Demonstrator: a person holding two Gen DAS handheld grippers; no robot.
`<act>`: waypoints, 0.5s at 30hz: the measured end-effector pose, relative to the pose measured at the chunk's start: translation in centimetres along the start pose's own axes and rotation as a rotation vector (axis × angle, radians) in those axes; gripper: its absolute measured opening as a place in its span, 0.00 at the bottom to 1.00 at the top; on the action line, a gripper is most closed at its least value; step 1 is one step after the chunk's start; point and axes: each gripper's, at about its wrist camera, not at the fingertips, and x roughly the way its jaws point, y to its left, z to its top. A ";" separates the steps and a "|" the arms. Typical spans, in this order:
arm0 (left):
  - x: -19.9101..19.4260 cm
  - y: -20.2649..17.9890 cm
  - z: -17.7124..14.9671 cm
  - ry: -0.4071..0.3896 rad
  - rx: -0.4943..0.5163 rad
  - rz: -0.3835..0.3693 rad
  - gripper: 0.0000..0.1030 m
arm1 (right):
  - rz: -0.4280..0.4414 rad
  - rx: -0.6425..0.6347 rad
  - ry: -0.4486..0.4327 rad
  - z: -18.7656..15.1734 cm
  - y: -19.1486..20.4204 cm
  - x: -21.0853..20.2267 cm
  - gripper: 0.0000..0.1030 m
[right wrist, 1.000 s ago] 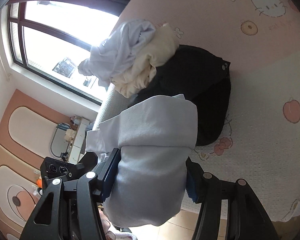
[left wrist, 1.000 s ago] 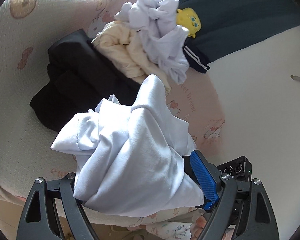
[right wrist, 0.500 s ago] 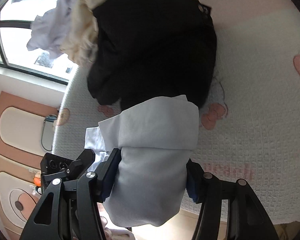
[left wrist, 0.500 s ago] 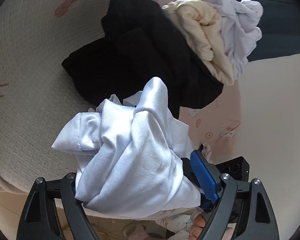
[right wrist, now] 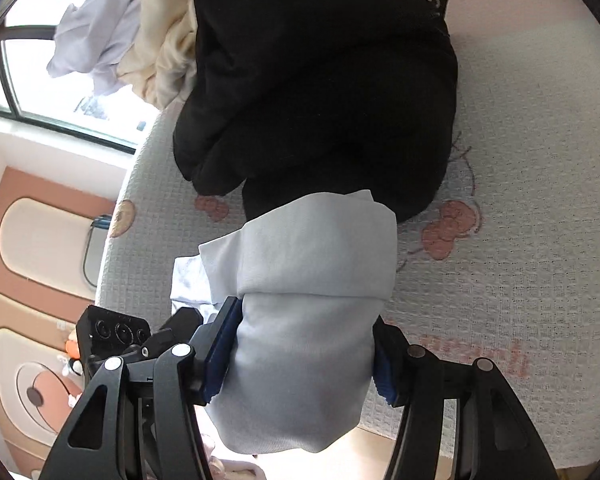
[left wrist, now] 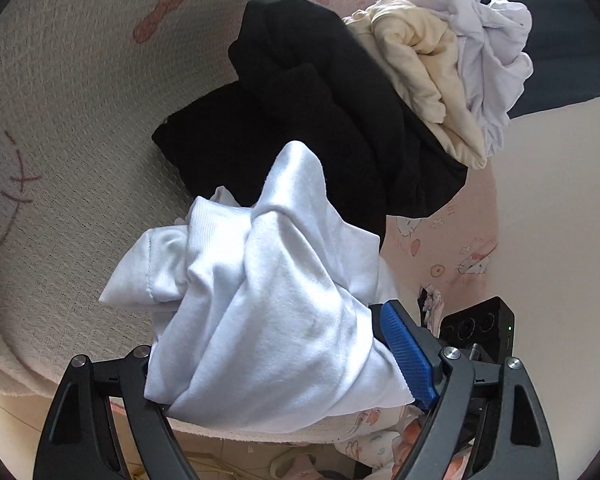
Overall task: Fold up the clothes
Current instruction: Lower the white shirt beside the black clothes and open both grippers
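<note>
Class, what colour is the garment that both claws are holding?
White garment, clearest in the left wrist view.

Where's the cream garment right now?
In the left wrist view the cream garment sits upper right on the bed, wedged between the black garment and the crumpled white garment. The right wrist view shows it upper left, near the window.

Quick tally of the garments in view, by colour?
White, held between both grippers: 1, white garment
Black: 1, black garment
Cream: 1, cream garment
Pale lilac: 1, lilac garment
Total: 4
</note>
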 end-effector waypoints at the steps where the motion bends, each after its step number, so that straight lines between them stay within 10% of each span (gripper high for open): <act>1: 0.5 0.4 0.1 0.019 -0.026 0.008 0.82 | -0.015 0.020 0.015 0.1 -0.6 0.3 0.57; 11: 2.2 3.1 1.2 -0.030 -0.047 -0.027 0.82 | -0.035 0.039 0.002 1.2 -4.6 1.6 0.58; 15: 3.8 4.2 0.7 -0.030 0.035 0.158 0.83 | -0.048 0.081 0.022 0.8 -6.9 2.0 0.61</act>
